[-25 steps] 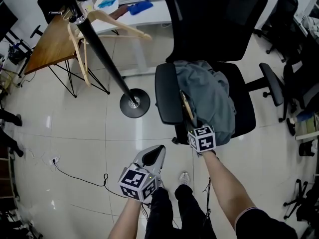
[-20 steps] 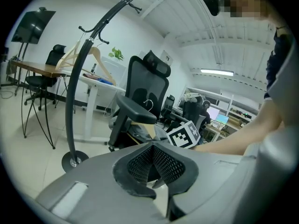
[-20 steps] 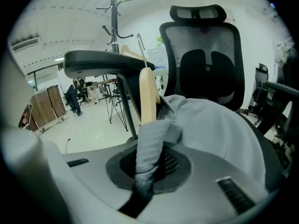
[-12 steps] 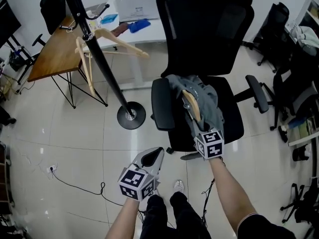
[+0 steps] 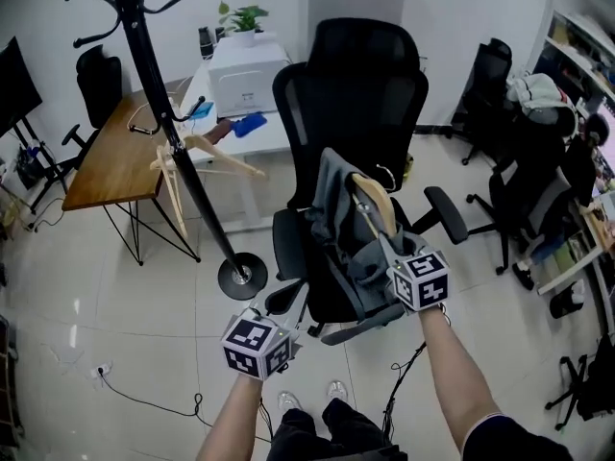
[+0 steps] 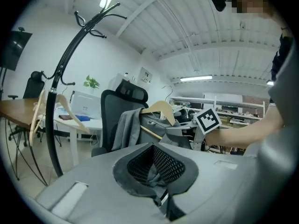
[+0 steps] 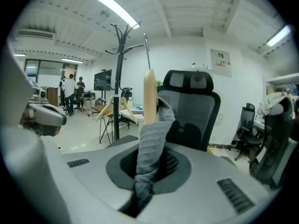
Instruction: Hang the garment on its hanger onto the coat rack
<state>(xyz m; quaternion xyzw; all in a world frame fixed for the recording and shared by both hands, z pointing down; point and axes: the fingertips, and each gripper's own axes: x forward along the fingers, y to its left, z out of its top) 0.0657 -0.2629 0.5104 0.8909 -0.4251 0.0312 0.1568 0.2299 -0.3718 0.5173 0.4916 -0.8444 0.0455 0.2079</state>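
Observation:
A grey garment (image 5: 341, 221) hangs on a pale wooden hanger (image 5: 375, 200), lifted just above the black office chair (image 5: 351, 94). My right gripper (image 5: 391, 250) is shut on the garment's cloth over the hanger; in the right gripper view the cloth (image 7: 152, 141) runs up out of the jaws along the hanger arm (image 7: 149, 94). The black coat rack (image 5: 159, 94) stands to the left, its base (image 5: 242, 277) on the floor and its hooks up high. My left gripper (image 5: 274, 317) hangs low beside the chair, shut and holding nothing (image 6: 156, 164). The left gripper view shows the garment (image 6: 128, 127) ahead.
Two bare wooden hangers (image 5: 183, 157) hang on the coat rack. Behind it are a wooden table (image 5: 110, 161) and a white desk with a printer (image 5: 248, 65). More black chairs (image 5: 519, 195) stand at the right. A cable (image 5: 144, 397) lies on the tiled floor.
My right gripper has lifted the hanger and garment up off the chair seat. The head view has tilted up, showing more of the room. My left gripper stays low.

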